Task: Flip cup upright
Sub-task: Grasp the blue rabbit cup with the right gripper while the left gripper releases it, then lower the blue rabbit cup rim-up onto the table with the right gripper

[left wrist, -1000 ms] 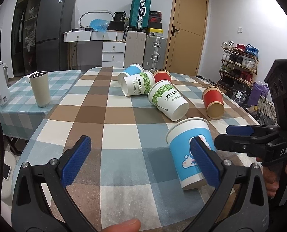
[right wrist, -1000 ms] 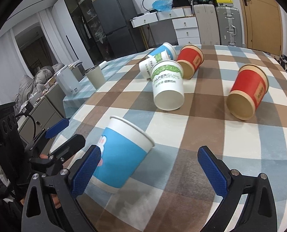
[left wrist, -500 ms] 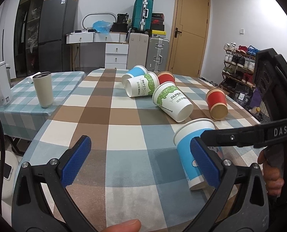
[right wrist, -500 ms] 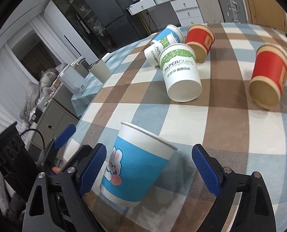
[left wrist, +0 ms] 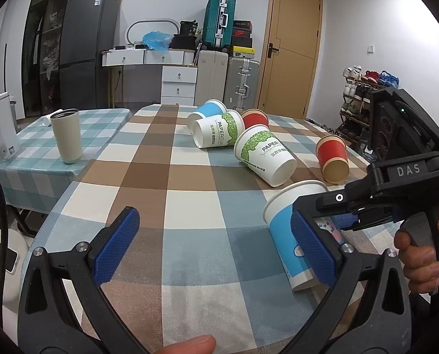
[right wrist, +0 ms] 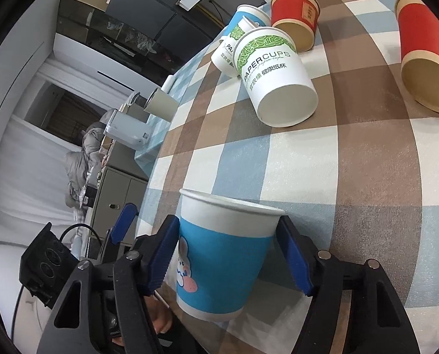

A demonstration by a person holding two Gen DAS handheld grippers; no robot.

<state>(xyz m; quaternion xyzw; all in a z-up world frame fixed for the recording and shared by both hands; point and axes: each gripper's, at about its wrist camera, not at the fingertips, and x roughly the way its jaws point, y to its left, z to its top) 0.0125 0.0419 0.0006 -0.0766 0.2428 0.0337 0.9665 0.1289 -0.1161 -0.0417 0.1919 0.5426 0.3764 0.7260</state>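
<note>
Between the blue pads of the right gripper (right wrist: 229, 253), clamped on both sides, sits one blue cup (right wrist: 219, 262), mouth up and tilted. Ahead of it lie five more cups: two green-printed (right wrist: 274, 73), two red (right wrist: 426, 67), one blue (left wrist: 207, 110). The table edge (right wrist: 157, 162) runs close at its left. The left gripper (left wrist: 213, 244) stands wide apart, holding nothing.

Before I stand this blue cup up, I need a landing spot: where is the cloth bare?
Bare checks lie ahead of the left tool, left of the blue bunny cup. Beyond it is crowded: green-print cup, red cup and a far cluster.
</note>
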